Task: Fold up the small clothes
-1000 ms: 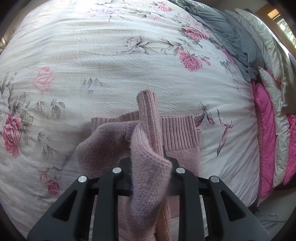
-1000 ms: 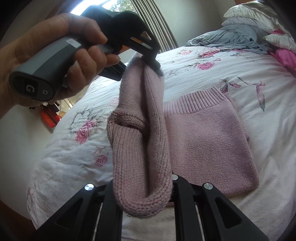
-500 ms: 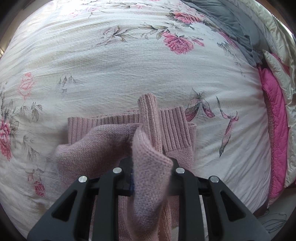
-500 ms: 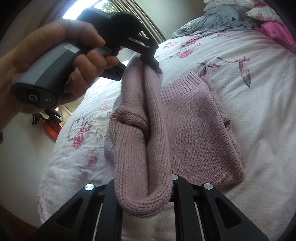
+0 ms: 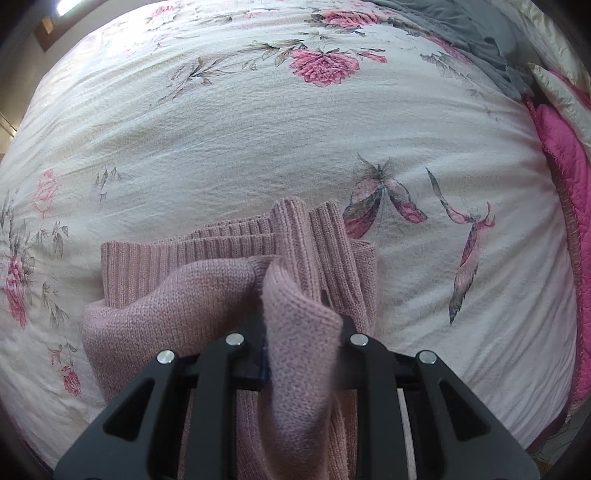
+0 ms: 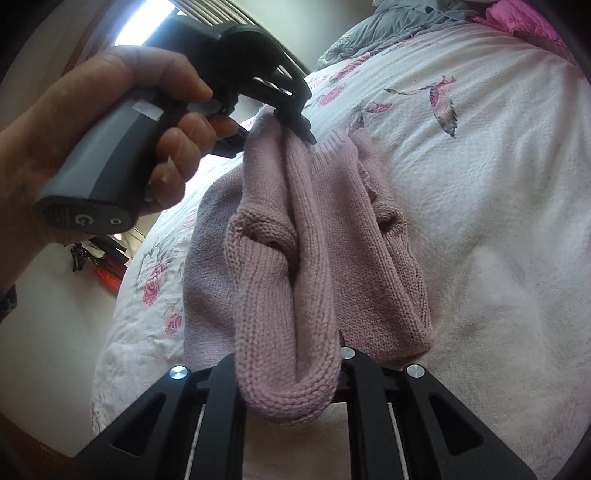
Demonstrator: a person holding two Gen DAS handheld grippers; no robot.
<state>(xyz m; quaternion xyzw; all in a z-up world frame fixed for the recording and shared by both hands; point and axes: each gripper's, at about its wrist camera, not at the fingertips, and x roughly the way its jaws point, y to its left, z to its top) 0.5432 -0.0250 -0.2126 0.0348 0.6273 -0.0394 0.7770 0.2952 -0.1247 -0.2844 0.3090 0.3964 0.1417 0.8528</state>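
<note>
A small pink knitted sweater (image 5: 207, 295) lies partly folded on the floral bedspread (image 5: 258, 147). My left gripper (image 5: 299, 332) is shut on a fold of the knit, and the ribbed hem (image 5: 236, 240) shows just beyond it. In the right wrist view the same sweater (image 6: 369, 240) rests on the bed, and my right gripper (image 6: 291, 369) is shut on a thick rolled edge of it. The left gripper (image 6: 299, 129), held by a hand (image 6: 92, 129), pinches the far end of that lifted strip, which hangs between the two grippers above the sweater's body.
Grey bedding (image 5: 461, 33) and pink and cream quilted pillows (image 5: 565, 147) are piled at the bed's far right. The bed's edge (image 6: 122, 295) falls away on the left of the right wrist view, with a red object (image 6: 107, 277) on the floor beyond it.
Both grippers have carried the lifted strip further over the sweater's body and lower toward the bed. The sweater's body now lies closer under them. Both grips stay the same.
</note>
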